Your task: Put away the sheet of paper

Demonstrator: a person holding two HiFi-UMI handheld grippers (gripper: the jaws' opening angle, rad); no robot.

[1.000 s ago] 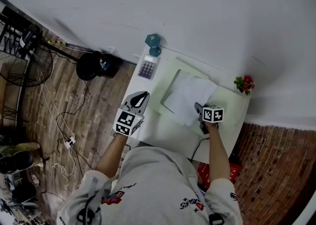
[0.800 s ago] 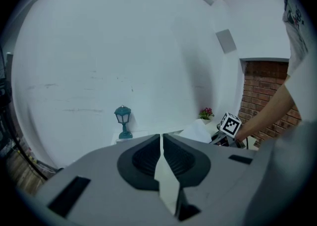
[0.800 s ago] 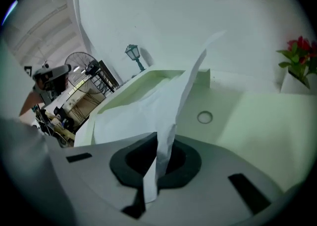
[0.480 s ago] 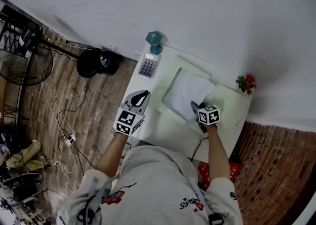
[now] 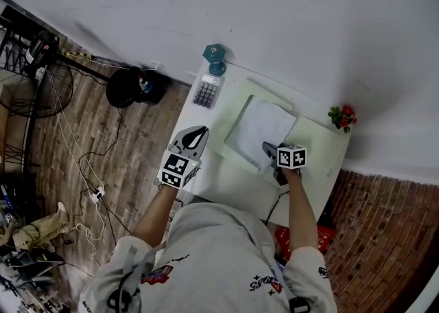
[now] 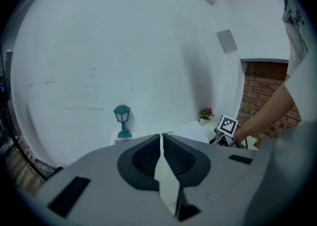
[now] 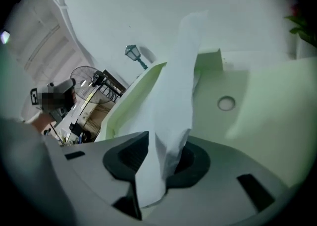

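A white sheet of paper (image 5: 260, 128) lies on an open pale green folder (image 5: 317, 148) on the white desk. My right gripper (image 5: 269, 151) is at the sheet's near corner. In the right gripper view the sheet (image 7: 174, 102) rises crumpled between the jaws of the right gripper (image 7: 159, 164), which are opening; the pads stand apart and do not press it. The green folder (image 7: 250, 96) lies under it. My left gripper (image 5: 197, 131) hovers by the desk's left edge, away from the paper. In its own view the left gripper (image 6: 161, 143) is shut with nothing in it.
A teal lamp (image 5: 215, 60) and a calculator (image 5: 206, 92) stand at the desk's far left corner, and a small red-flowered plant (image 5: 341, 117) at the far right. On the wooden floor to the left are a black bag (image 5: 130, 90), cables and a fan (image 5: 48, 92).
The right gripper has drawn the sheet's near corner a little left and away from me. The sheet now lies squarer on the folder. The left gripper has barely moved.
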